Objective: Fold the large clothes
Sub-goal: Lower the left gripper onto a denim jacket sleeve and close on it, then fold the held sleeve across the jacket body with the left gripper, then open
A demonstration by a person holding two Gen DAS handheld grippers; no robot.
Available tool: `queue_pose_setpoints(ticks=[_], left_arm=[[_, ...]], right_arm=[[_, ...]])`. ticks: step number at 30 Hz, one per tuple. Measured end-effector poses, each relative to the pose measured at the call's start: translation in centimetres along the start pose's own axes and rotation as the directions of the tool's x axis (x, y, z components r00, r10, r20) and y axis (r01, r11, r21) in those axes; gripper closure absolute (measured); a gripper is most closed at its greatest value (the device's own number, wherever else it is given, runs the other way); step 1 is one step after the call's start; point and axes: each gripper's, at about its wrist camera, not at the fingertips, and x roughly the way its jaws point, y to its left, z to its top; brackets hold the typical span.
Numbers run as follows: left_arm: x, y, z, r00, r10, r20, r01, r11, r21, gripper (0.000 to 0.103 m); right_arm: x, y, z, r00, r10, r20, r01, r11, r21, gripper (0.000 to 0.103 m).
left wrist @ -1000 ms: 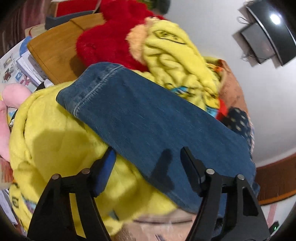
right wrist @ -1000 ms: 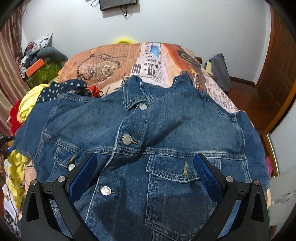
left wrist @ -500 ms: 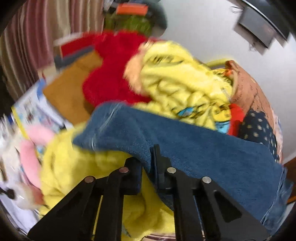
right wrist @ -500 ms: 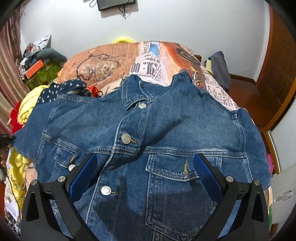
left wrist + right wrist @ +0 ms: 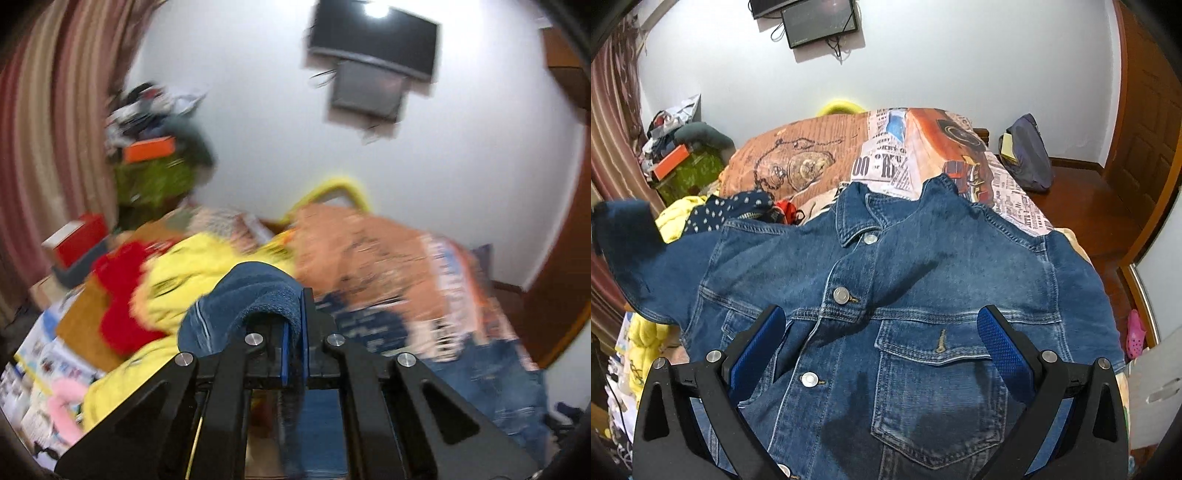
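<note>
A blue denim jacket (image 5: 923,288) lies front up and buttoned on the bed, collar toward the far wall. My right gripper (image 5: 882,347) is open and hovers over its chest, between the button placket and the right chest pocket. My left gripper (image 5: 293,332) is shut on the jacket's left sleeve (image 5: 255,295), which bunches over the jaws. In the right wrist view that sleeve (image 5: 624,236) is lifted at the far left. The left wrist view is blurred by motion.
The bed has an orange newspaper-print cover (image 5: 886,155). Yellow (image 5: 192,273) and red (image 5: 118,291) clothes and a dotted navy garment (image 5: 735,210) are piled at the bed's left side. A dark bag (image 5: 1027,155) sits at the right on a wooden floor.
My left gripper closed on the left sleeve and lifted it up and toward the jacket's body. My right gripper stayed open over the chest.
</note>
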Motion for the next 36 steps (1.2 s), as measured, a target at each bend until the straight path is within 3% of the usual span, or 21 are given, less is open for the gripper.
queue_pose_setpoints(ticks=[7,10,13,18,21,25,27,29,31,32,34,35,36], left_arm=[[-1.4,-11.6,1.5,0.974,-0.225,0.018,0.223,0.972,0.079,0.100],[-0.1,-17.0,0.6,0.955,-0.294,-0.028,0.295,0.947,0.124,0.100],[1.5,-22.3,-1.7,0.943,-0.317,-0.098,0.330,0.924,0.191,0.100],[4.7,-29.4,-8.2,0.885,-0.352,-0.305,0.434,0.861,0.266,0.100],[7.2,-32.2,-13.5,0.811,-0.331,-0.482,0.500,0.820,0.279,0.100],[9.2,-33.2,-19.0,0.736,-0.269,-0.620,0.547,0.777,0.312,0.099],[9.8,-32.9,-20.4,0.711,-0.251,-0.657,0.565,0.760,0.320,0.099],[10.1,-33.1,-21.4,0.719,-0.221,-0.659,0.559,0.748,0.359,0.098],[9.7,-32.7,-21.8,0.717,-0.209,-0.665,0.567,0.730,0.382,0.089],[9.5,-32.5,-21.9,0.705,-0.213,-0.677,0.579,0.723,0.376,0.084],[8.5,-32.1,-22.0,0.669,-0.236,-0.704,0.614,0.709,0.346,0.057],[7.9,-31.5,-21.8,0.661,-0.254,-0.706,0.629,0.701,0.336,0.053],[7.4,-31.1,-21.4,0.670,-0.256,-0.697,0.626,0.699,0.345,0.049]], right_arm=[[-0.9,-2.1,0.6,0.999,0.034,0.019,-0.035,0.998,0.046,0.000],[-1.0,-2.9,0.6,0.999,0.042,0.017,-0.042,0.997,0.057,0.000],[-0.9,-3.8,0.4,0.999,0.044,0.011,-0.044,0.997,0.066,0.000],[-0.5,-5.3,-0.2,1.000,0.029,-0.011,-0.029,0.997,0.068,0.000],[-0.2,-6.2,-0.6,0.999,0.014,-0.031,-0.012,0.997,0.072,0.000],[0.2,-7.4,-1.3,0.998,0.000,-0.056,0.004,0.997,0.082,0.000],[0.3,-7.9,-1.6,0.998,0.006,-0.067,0.000,0.996,0.093,0.000],[0.5,-8.1,-1.8,0.997,0.009,-0.077,-0.001,0.995,0.104,0.000],[0.6,-8.2,-1.9,0.996,0.013,-0.089,-0.003,0.994,0.107,0.000],[0.5,-8.1,-1.9,0.996,0.013,-0.090,-0.003,0.994,0.105,0.000],[0.3,-7.7,-1.9,0.996,0.010,-0.091,-0.002,0.996,0.092,0.000],[0.3,-7.5,-1.9,0.996,0.008,-0.090,0.000,0.996,0.084,0.000],[0.1,-7.3,-1.8,0.996,0.007,-0.088,0.000,0.997,0.074,0.000]])
